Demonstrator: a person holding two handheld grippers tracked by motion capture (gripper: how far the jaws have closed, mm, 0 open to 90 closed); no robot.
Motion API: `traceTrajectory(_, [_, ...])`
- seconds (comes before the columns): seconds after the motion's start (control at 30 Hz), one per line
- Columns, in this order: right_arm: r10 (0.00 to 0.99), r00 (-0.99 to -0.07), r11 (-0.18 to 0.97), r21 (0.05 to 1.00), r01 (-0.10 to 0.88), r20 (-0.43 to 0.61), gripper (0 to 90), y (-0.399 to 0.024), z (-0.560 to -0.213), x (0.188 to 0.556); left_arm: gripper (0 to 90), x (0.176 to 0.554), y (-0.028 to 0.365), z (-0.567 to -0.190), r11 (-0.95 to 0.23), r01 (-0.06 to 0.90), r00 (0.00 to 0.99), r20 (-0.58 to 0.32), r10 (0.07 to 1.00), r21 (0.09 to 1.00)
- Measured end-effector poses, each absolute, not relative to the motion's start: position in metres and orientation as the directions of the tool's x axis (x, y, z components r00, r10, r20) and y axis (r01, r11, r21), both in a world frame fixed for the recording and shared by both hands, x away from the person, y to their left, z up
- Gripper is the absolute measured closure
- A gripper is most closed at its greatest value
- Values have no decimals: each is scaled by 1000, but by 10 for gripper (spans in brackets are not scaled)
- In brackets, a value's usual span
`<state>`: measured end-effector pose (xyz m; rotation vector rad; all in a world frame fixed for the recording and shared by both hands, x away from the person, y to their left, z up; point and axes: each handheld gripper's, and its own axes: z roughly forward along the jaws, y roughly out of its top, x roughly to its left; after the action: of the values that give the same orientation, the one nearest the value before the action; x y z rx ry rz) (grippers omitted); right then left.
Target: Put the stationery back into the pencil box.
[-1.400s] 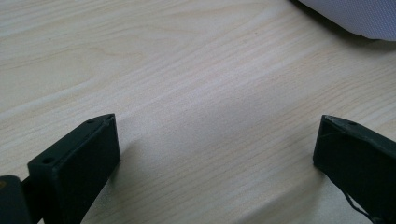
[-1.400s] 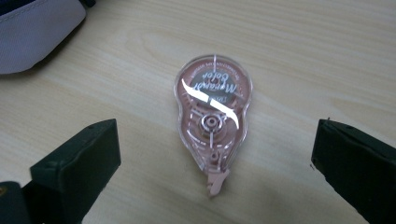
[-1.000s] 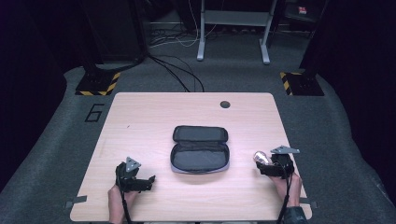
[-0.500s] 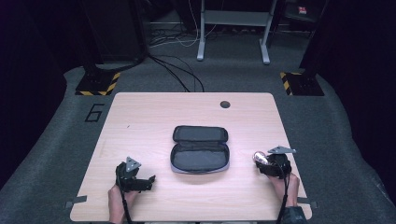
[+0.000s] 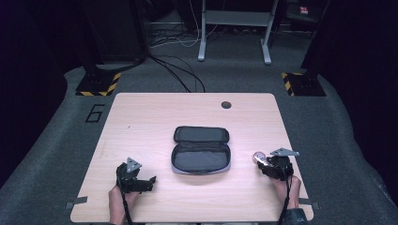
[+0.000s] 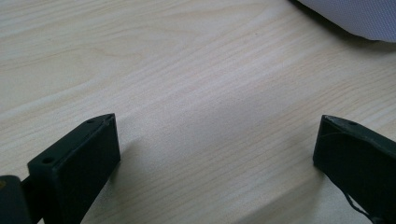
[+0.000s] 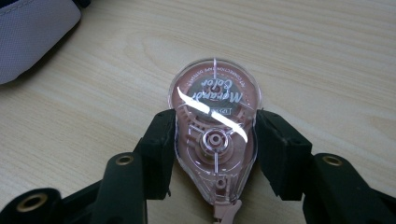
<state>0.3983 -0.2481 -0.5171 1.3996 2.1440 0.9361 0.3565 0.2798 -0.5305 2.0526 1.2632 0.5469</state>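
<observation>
At the near left of the desk (image 5: pixel 141 117), the left tool (image 5: pixel 146 182) rests low over bare wood with its jaws spread wide and nothing between them, likely parked out of the way and ready to steady something. In the middle lies an open zip pencil case (image 5: pixel 201 151), lid folded back and grey lining upward, probably the destination for the item. Well apart from it, near the right edge, the right tool (image 7: pixel 214 140) has just been closing its jaws and now clamps a pink correction tape dispenser (image 7: pixel 214 126) by its flat sides, which lies on the desk, a firm hold for lifting it.
</observation>
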Motion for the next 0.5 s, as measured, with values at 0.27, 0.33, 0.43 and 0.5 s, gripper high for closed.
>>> traceTrajectory(0.27, [914, -404, 254, 736, 628, 29, 495, -245, -512, 393, 5, 356, 280, -530, -319, 619, 446, 12, 895, 718])
traceTrajectory(0.33, [915, -402, 251, 738, 627, 31, 495, -244, -510, 392, 5, 356, 280, -530, -319, 620, 446, 12, 895, 717])
traceTrajectory(0.43, [911, -413, 260, 747, 612, 21, 495, -245, -507, 391, 5, 356, 280, -530, -319, 619, 446, 12, 895, 718])
traceTrajectory(0.5, [913, -407, 252, 752, 609, 24, 495, -244, -505, 389, 5, 356, 280, -530, -318, 619, 446, 12, 895, 718])
